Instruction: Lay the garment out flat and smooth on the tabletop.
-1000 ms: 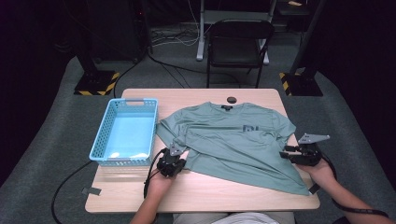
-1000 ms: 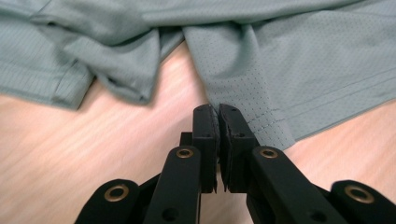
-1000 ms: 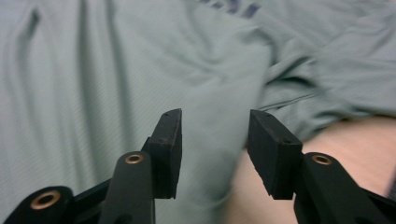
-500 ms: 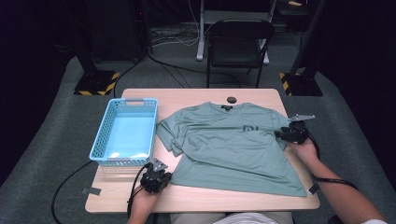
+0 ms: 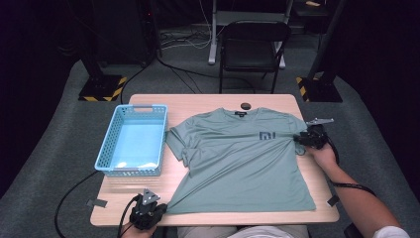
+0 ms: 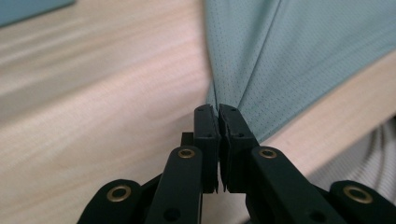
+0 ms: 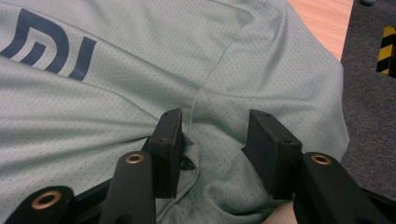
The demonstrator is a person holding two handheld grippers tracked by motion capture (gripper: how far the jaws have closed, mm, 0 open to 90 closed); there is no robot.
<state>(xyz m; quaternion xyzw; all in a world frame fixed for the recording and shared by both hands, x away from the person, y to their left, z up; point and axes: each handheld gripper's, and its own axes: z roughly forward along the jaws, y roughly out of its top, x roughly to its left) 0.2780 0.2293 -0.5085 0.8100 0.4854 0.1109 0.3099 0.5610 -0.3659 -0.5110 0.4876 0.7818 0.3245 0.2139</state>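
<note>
A grey-green T-shirt (image 5: 237, 158) with a dark logo lies face up on the wooden table (image 5: 198, 104), collar at the far side. My left gripper (image 5: 161, 208) sits at the table's front edge, shut on the shirt's front-left hem corner. In the left gripper view its closed jaws pinch the gathered fabric (image 6: 261, 60), which fans out tautly from them. My right gripper (image 5: 299, 139) rests on the shirt's right sleeve. In the right gripper view that gripper (image 7: 215, 119) stands open, with a loose fold of the sleeve (image 7: 210, 107) between the jaws.
A light blue basket (image 5: 133, 139) stands on the left of the table, close to the shirt's bunched left sleeve. A small dark round object (image 5: 245, 105) lies beyond the collar. A black folding chair (image 5: 255, 44) stands behind the table. Tape pieces (image 5: 96, 202) mark the front corners.
My left gripper has pulled the hem corner back to the table's front edge, drawing the shirt flatter. My right gripper has gone from the lower right hem up to the right sleeve.
</note>
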